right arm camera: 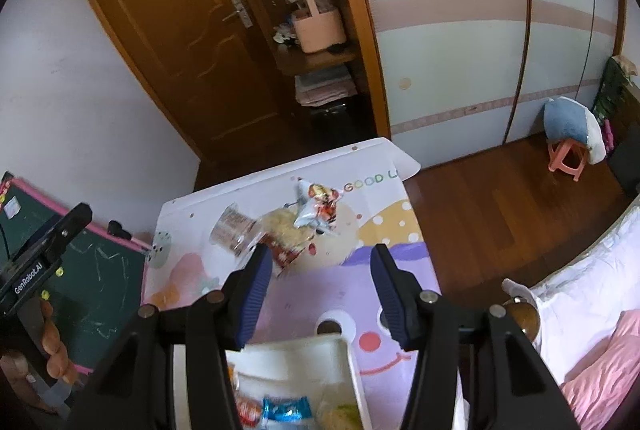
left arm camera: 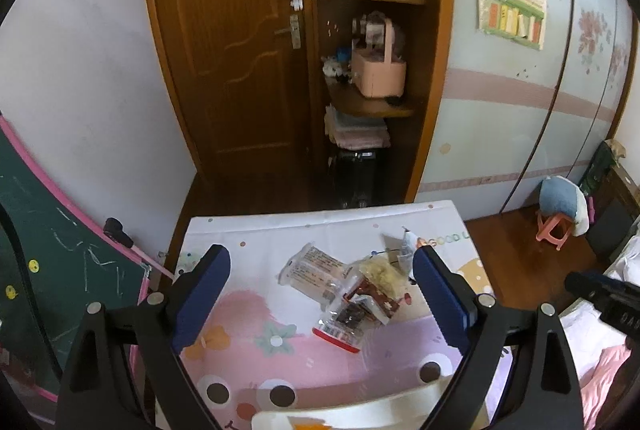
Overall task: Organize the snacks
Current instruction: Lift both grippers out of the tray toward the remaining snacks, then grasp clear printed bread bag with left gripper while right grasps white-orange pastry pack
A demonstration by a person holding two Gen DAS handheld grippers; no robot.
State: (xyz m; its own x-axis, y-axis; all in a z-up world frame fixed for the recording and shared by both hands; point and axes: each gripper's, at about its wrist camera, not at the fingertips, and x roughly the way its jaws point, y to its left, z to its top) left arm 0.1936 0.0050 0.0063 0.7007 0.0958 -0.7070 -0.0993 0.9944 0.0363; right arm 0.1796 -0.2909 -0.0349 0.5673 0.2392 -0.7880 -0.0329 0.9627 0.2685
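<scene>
We hold both the left gripper [left arm camera: 322,294] and right gripper [right arm camera: 316,290] wide and empty above the table [right arm camera: 400,270], since loose snack packets [left arm camera: 344,290] near its far edge await transfer to the white bin [right arm camera: 352,362].

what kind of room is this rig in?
Most likely a home bedroom, possibly a child's. A bed with pink and white bedding sits on the right, a wardrobe with sliding doors lines the far wall, and a chalkboard leans beside the cartoon-print table.
</scene>
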